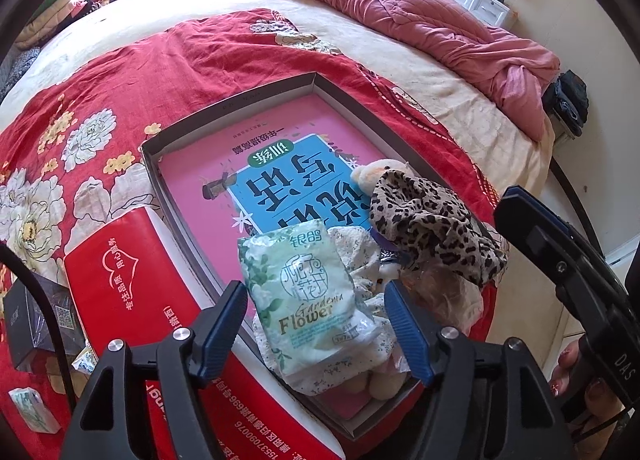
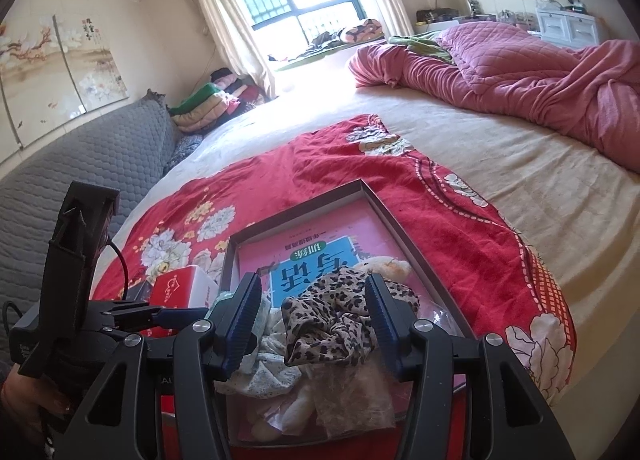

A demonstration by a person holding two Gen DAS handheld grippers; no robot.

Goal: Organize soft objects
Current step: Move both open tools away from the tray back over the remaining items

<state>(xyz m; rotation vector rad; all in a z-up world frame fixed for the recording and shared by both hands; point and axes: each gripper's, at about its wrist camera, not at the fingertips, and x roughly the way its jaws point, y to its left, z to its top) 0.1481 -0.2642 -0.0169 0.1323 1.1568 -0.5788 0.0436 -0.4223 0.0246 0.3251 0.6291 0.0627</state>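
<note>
A wide bed (image 2: 500, 164) covered by a cream sheet fills the room, with a rumpled pink quilt (image 2: 520, 76) heaped along its far side and a red flowered cloth (image 1: 132, 72) spread across the near part. On that cloth lies a shallow grey box (image 1: 224, 106), open on top, and flat on its floor is a pink book with a blue panel (image 1: 280, 180). Touching the box's left wall rests a red-and-white carton (image 1: 120, 260), and farther left sit a dark small box (image 1: 32, 316) and a small pale green packet (image 1: 34, 410). The soft things are gathered in the near end of the grey box: a leopard-print scarf (image 2: 332, 316) is bunched over a cream plush toy (image 1: 378, 172) whose head pokes out beyond it, a pale flower-printed cloth (image 2: 272, 376) is crumpled underneath, and a crinkled clear bag (image 2: 352, 404) lies just beside them. On top of the pile lies a green-and-white tissue pack (image 1: 304, 292) marked "Flower". The left gripper (image 1: 320, 336) hovers over that pack with its blue fingers (image 1: 224, 324) spread to either side, clear of it and grasping nothing. The right gripper (image 2: 314, 324) hangs above the scarf, its fingers (image 2: 240, 324) likewise parted with the scarf showing in the gap and no pad pressing it.
</note>
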